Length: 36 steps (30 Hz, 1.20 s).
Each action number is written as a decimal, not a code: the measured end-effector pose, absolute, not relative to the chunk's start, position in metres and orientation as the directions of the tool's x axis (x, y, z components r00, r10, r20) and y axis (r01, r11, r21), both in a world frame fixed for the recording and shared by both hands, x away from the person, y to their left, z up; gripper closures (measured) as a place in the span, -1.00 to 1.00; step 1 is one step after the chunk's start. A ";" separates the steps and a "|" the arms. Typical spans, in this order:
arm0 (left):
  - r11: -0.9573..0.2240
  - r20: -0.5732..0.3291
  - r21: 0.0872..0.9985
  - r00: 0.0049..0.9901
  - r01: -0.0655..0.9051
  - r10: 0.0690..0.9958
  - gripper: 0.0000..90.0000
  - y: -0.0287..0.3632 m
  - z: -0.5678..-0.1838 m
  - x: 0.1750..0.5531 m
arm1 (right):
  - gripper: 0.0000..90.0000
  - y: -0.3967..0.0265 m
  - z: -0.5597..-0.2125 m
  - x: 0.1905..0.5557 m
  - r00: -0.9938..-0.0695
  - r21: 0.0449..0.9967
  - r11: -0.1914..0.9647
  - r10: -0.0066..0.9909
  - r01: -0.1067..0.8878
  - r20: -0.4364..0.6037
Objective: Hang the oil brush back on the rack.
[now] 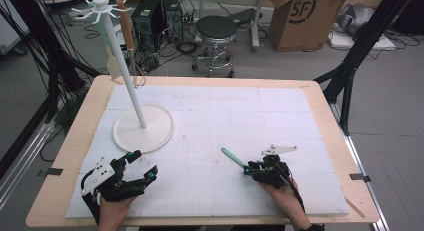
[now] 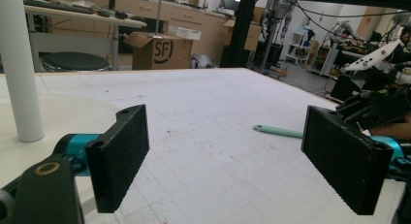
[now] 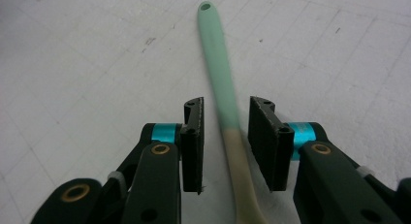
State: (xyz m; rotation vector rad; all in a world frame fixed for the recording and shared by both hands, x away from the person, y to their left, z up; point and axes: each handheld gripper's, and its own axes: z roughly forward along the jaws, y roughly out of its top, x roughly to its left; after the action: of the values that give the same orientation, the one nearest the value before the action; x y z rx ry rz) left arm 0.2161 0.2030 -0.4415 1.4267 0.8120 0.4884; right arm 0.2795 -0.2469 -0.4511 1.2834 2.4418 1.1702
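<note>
1. Straddling a slim utensil, the right gripper has its jaws narrowed either side of the handle; a thin gap shows on both sides, so the pads are not yet pressing. Nothing held.
2. Utensil: mint-green handle with a hang hole at the far tip, changing to a pale wooden section under the jaws. It lies flat on the white mat, toward the person's right, green end pointing up-table. Its working end is hidden under the gripper.
3. Handling judgement: light and stiff, unlikely to bend. The green part looks smooth, possibly silicone-coated, so fairly grippy; the wooden part is harder and may slide. It lies low on the mat, so the pads must come right down to catch it.
4. Best hold, as I read it: near the colour change, where the jaws already sit. Gripped farther out, the long end would swing.
5. Left gripper: jaws wide apart, empty, parked near the base of the white stand.
6. Surface: faintly gridded white mat, slightly textured, on a wooden table.
7. Room: stool, cardboard box, computer towers and cables behind.
</note>
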 end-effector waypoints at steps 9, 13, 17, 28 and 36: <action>0.111 -0.196 0.979 0.654 0.169 0.731 -0.60 0.204 -0.442 0.214 | 0.57 -0.242 -0.452 0.276 -0.639 0.699 0.372 0.753 0.610 0.157; 0.121 -0.205 0.978 0.651 0.172 0.731 -0.60 0.205 -0.442 0.214 | 0.59 -0.240 -0.450 0.278 -0.647 0.681 0.402 0.750 0.612 0.139; 0.117 -0.201 0.978 0.655 0.170 0.728 -0.60 0.203 -0.441 0.214 | 0.61 -0.240 -0.450 0.279 -0.655 0.679 0.413 0.744 0.606 0.132; 0.116 -0.203 0.978 0.654 0.174 0.729 -0.60 0.204 -0.442 0.214 | 0.79 -0.245 -0.451 0.285 -0.664 0.676 0.412 0.732 0.611 0.154; 0.114 -0.201 0.978 0.657 0.173 0.727 -0.59 0.203 -0.442 0.213 | 0.83 -0.245 -0.450 0.285 -0.663 0.674 0.413 0.733 0.612 0.153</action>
State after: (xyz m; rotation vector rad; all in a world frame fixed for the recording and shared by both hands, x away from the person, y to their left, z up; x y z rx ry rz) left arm 0.2133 0.2029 -0.4419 1.4303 0.8075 0.4785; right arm 0.2847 -0.2446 -0.4503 1.1997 2.4972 1.0838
